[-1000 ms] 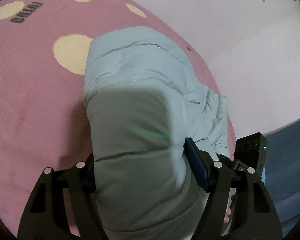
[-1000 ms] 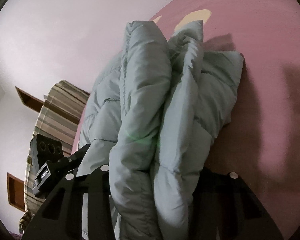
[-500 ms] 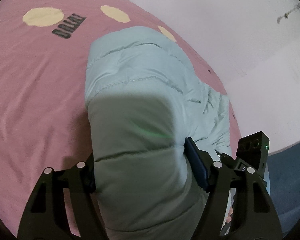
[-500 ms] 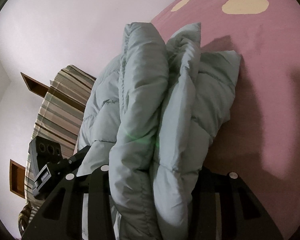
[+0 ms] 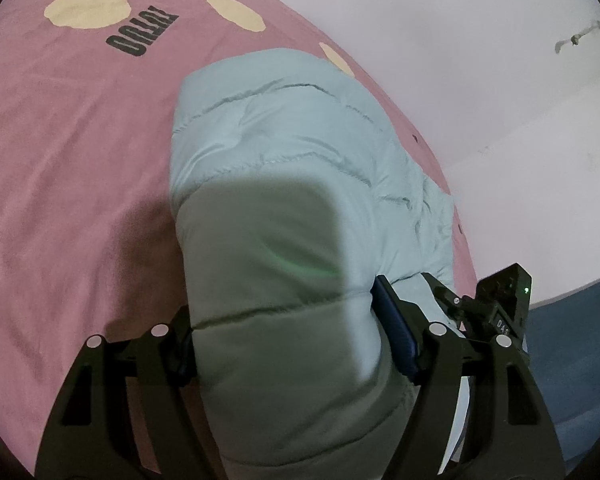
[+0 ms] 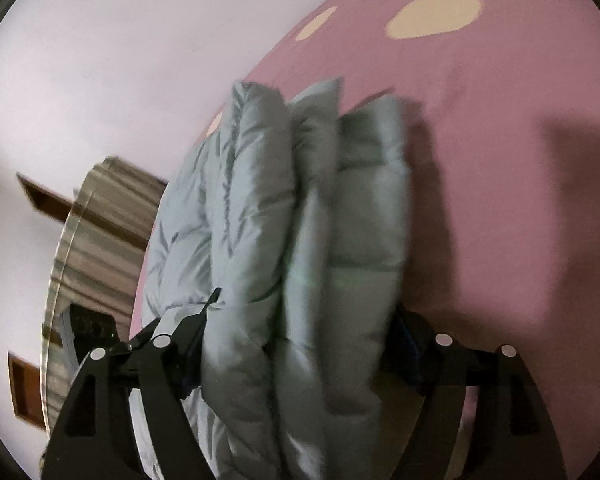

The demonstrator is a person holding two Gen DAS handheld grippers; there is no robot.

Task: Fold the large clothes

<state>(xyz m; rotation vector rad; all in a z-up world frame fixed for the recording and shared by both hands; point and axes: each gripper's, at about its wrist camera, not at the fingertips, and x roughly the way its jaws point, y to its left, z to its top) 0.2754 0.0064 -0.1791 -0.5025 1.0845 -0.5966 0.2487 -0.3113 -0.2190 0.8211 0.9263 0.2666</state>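
Note:
A pale blue-green quilted puffer jacket (image 5: 284,152) lies bunched on a pink bed sheet (image 5: 68,168). My left gripper (image 5: 284,328) is shut on a thick fold of the jacket, which fills the space between its fingers. In the right wrist view the jacket (image 6: 260,208) shows as several stacked padded layers. My right gripper (image 6: 296,344) is shut on these layers, its fingers pressed against both sides. The other gripper's body shows at the right of the left wrist view (image 5: 500,304).
The pink sheet has cream dots (image 5: 88,10) and dark lettering (image 5: 140,32). A pale wall (image 5: 480,60) runs behind the bed. A striped cloth (image 6: 100,240) and brown wooden pieces (image 6: 36,196) lie beyond the bed's edge. Dark blue fabric (image 5: 572,352) is at right.
Both grippers have moved with the jacket held; more of the sheet's dots and lettering shows now. The right wrist view is blurred by motion and the striped cloth has shifted toward the centre.

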